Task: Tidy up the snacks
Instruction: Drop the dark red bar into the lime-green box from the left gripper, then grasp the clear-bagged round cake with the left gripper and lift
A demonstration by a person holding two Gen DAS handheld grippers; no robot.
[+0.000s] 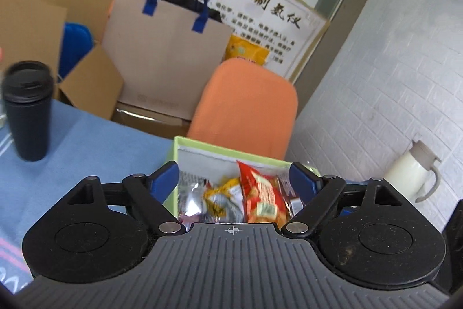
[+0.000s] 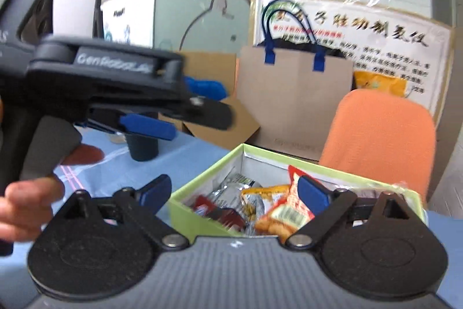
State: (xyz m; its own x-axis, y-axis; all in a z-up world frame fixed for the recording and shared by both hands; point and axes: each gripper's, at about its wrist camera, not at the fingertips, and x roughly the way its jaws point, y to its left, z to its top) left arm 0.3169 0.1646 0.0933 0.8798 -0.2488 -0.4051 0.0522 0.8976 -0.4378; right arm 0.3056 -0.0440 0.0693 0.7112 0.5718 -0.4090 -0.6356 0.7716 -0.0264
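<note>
A light green box (image 1: pixel 231 149) stands on the blue tablecloth and holds several snack packets: a red and orange packet (image 1: pixel 260 193), silver ones and a yellow one. My left gripper (image 1: pixel 234 178) is open and empty, its blue pads spread over the box. In the right wrist view the same box (image 2: pixel 202 219) lies just ahead, with the red and orange packet (image 2: pixel 289 210) inside. My right gripper (image 2: pixel 234 190) is open and empty above the box's near side. The left gripper (image 2: pixel 147 126) shows at upper left, held in a hand.
A black tumbler (image 1: pixel 27 109) stands on the blue tablecloth (image 1: pixel 86 152) at the left. An orange chair (image 1: pixel 246 103) is behind the box. A brown paper bag (image 1: pixel 165 48) and cardboard boxes stand further back. A white kettle (image 1: pixel 413 173) is at the right by the wall.
</note>
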